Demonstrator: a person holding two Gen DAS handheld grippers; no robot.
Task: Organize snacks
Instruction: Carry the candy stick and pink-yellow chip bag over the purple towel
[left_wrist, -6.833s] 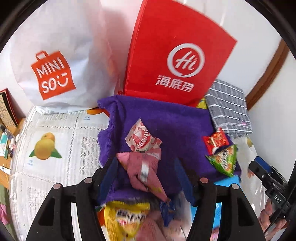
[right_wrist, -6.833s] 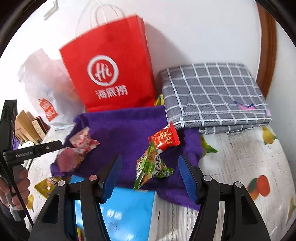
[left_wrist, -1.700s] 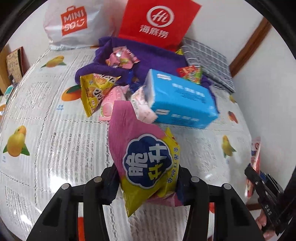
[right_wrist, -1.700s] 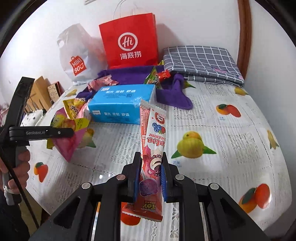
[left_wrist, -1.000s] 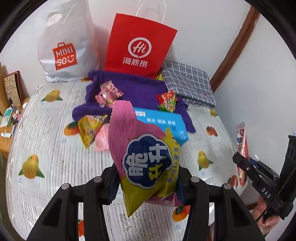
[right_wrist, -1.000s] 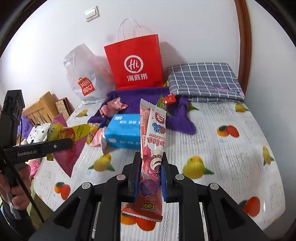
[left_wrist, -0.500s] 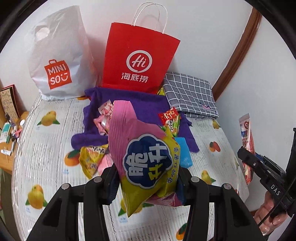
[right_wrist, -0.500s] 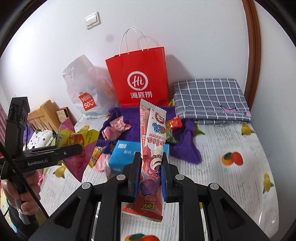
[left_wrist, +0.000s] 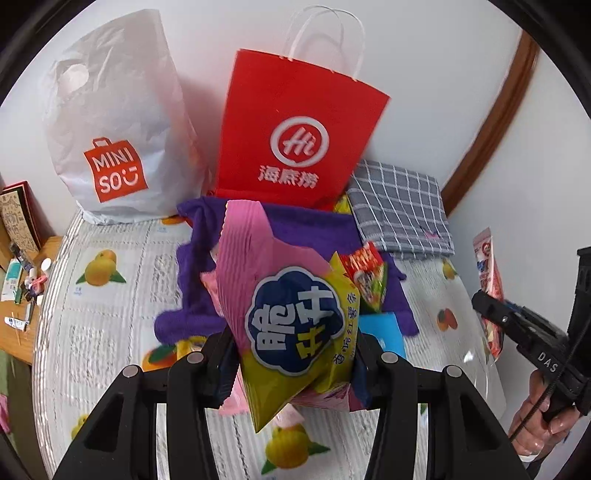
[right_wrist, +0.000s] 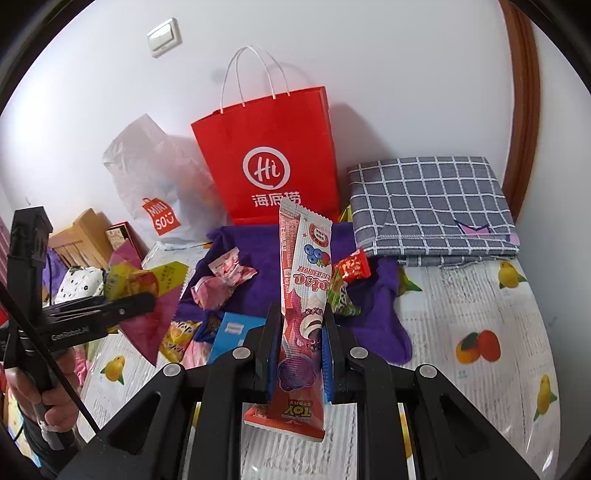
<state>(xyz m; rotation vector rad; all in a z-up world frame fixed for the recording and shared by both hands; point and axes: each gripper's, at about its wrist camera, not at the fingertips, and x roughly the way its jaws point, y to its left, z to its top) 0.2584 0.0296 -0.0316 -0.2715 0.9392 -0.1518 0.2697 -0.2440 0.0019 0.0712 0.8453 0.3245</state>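
Note:
My left gripper (left_wrist: 291, 350) is shut on a pink and yellow chip bag (left_wrist: 291, 317) and holds it above the table. The bag also shows at the left of the right wrist view (right_wrist: 147, 295). My right gripper (right_wrist: 297, 325) is shut on a long pink wafer stick packet (right_wrist: 303, 288), held upright; it shows at the right edge of the left wrist view (left_wrist: 487, 273). On the purple cloth (right_wrist: 266, 277) lie pink candy packets (right_wrist: 221, 280) and a red and green snack pair (right_wrist: 347, 280). A red paper bag (right_wrist: 273, 162) stands behind the cloth.
A white Miniso plastic bag (left_wrist: 114, 129) stands left of the red bag. A folded grey checked cloth (right_wrist: 432, 206) lies at the back right. A blue tissue pack (right_wrist: 232, 328) and yellow snack packets (right_wrist: 177, 336) lie near the cloth's front edge on the fruit-print tablecloth (right_wrist: 480, 332).
Both grippers have risen and moved toward the red bag and purple cloth, each still holding its snack. The bags at the back look larger and closer.

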